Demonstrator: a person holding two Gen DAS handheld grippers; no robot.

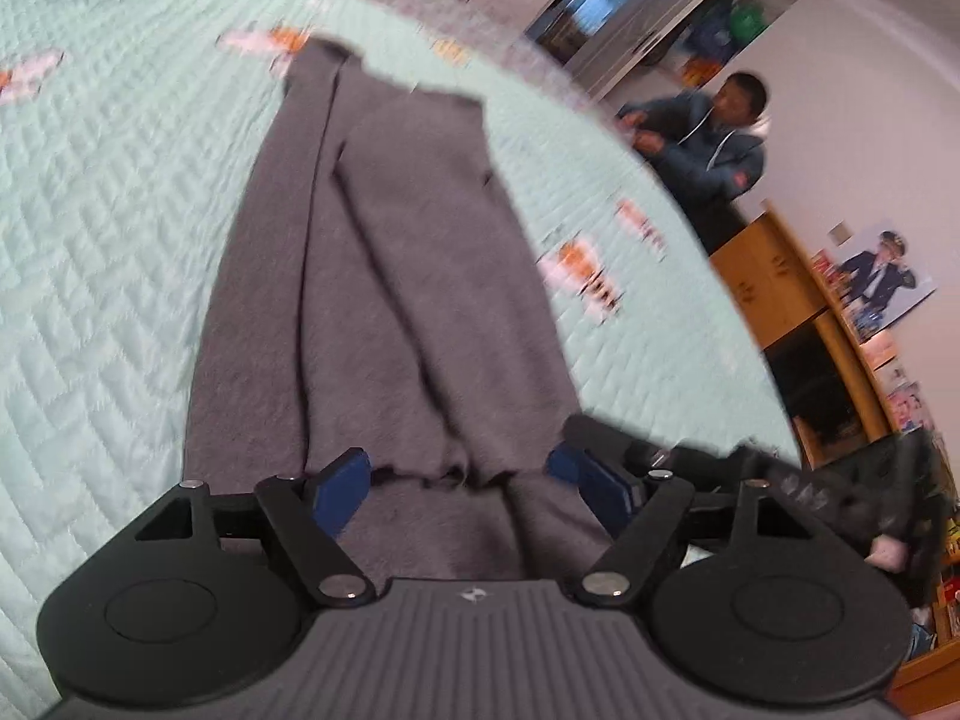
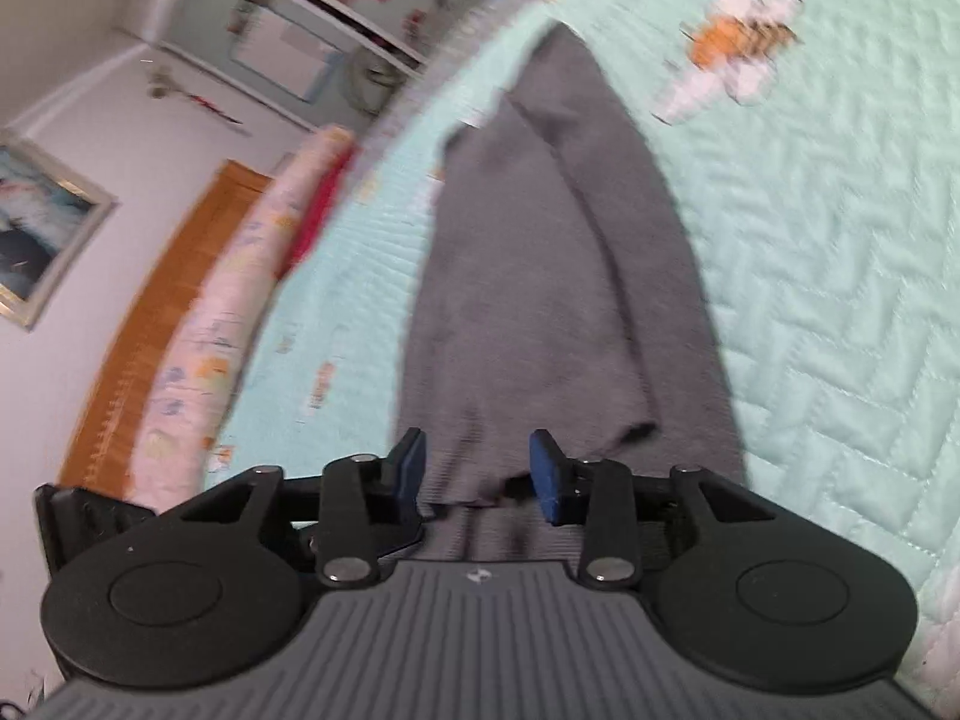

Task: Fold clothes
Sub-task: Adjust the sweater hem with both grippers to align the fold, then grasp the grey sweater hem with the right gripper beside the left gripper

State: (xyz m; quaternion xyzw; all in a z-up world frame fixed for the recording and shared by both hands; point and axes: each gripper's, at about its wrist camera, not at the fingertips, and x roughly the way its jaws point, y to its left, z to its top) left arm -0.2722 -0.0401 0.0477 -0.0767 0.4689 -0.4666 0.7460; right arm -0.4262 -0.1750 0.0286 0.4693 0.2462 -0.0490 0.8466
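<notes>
Bedspread [image 1: 90, 210]: pale green quilt with orange and white prints; it fills the left of my left wrist view, and everything rests on it.
Grey garment [image 1: 384, 276]: lies long and narrow down the middle of my left wrist view, running away from the camera; long folds run along its length, and the near hem edge is wavy.
Left gripper [image 1: 465, 483]: I read it as open; the blue pads stand wide, one at each side of the near hem. Cloth lies between them, and the pads do not press on it.
Person [image 1: 702, 138]: in a dark jacket beyond the far edge of the bed, upper right of the left view, blurred.
Wooden cabinet [image 1: 774, 282]: right of the bed, with a poster [image 1: 888, 276] on the wall beside it.
Headboard [image 2: 156, 324]: orange wood, far left of my right wrist view, with a pink patterned roll [image 2: 240, 300] lying along the bed's edge.
Garment in the right view [image 2: 540, 276]: same grey piece, centre; one layer is folded over and ends in a loose hem near the right pad.
Right gripper [image 2: 477, 468]: pads are apart, narrower than the left; the near cloth edge sits between them, with a gap visible, so nothing is clamped.
Print [image 2: 732, 42]: orange and white motif on the quilt, upper right.
</notes>
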